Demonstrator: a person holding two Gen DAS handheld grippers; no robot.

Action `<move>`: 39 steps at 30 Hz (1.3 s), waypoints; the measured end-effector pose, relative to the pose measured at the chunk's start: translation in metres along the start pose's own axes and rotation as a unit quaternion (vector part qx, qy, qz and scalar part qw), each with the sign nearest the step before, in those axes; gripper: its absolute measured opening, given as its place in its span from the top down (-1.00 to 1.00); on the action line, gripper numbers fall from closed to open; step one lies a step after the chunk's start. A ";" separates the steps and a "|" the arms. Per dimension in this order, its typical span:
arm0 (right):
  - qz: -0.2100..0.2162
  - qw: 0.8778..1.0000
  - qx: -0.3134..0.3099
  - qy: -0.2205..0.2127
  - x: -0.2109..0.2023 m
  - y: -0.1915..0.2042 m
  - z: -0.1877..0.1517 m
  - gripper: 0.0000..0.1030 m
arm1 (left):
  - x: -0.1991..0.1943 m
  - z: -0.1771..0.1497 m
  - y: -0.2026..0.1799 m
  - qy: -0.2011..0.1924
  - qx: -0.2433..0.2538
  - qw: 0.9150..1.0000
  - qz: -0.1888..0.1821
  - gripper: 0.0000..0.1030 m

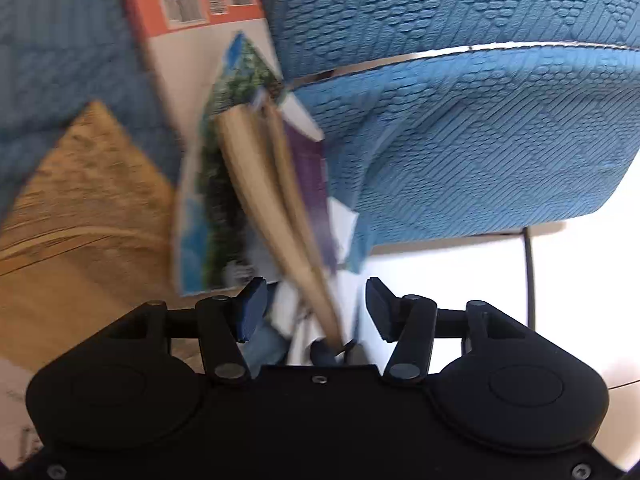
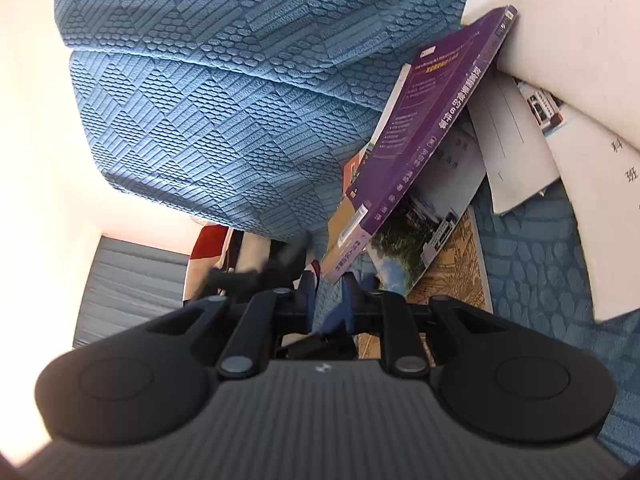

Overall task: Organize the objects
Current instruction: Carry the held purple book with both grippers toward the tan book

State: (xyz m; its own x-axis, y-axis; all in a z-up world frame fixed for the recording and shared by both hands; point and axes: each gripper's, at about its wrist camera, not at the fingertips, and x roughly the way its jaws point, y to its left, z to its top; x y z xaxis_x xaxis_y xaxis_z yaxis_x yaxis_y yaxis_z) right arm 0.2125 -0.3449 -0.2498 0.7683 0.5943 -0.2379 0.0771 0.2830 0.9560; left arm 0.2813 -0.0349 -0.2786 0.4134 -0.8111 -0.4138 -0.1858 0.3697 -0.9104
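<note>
Setting: a sofa covered in blue fabric with an embossed pattern of ovals and diagonal ribs; its seat cushion and backrest fill much of both views. A pale floor shows under the cushion's edge in the left wrist view.

Books, leaning together against the cushion:
- One purple-covered book, soft-bound, printed with white and yellow characters, standing tilted on its edge against the cushion's side. In the left wrist view its cream page edges fan open and blur.
- One book with an orange and white back cover bearing a barcode, lying flat at the far left.
- One thin book with a photo of trees and sky, just left of the fanned pages, partly hidden by them.
- One tan, speckled book or mat at the near left, under the others.

Papers: several white sheets and booklets spread at the right behind the purple book; their exact count cannot be told.

Left claw: released, blue pads apart, with the fanned page edges running down between them and touching neither.

Right claw: jaws drawn close, a narrow gap left; the purple book's lower corner sits just above the tips. Whether it is pinched cannot be told.

Obstruction: the cushion's side crowds the books from the right in the left wrist view.
</note>
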 end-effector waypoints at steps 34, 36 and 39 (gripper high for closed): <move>-0.064 0.981 0.125 -0.134 -0.012 -0.002 -0.010 0.46 | -0.007 -0.030 -0.058 0.008 0.082 0.991 0.103 0.71; -0.072 0.982 0.112 -0.131 -0.016 0.004 -0.013 0.47 | -0.014 -0.036 -0.057 0.011 0.081 0.992 0.099 0.68; -0.092 0.985 0.083 -0.124 -0.024 0.016 -0.013 0.51 | -0.021 -0.043 -0.047 0.012 0.063 0.995 0.072 0.44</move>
State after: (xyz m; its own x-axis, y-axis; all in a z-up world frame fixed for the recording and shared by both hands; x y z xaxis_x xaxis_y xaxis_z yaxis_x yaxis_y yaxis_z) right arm 0.1870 -0.3447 -0.2309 0.8618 0.3362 -0.3798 0.3160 0.2298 0.9205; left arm 0.2425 -0.0547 -0.2267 0.3683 -0.7561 -0.5410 -0.1273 0.5354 -0.8350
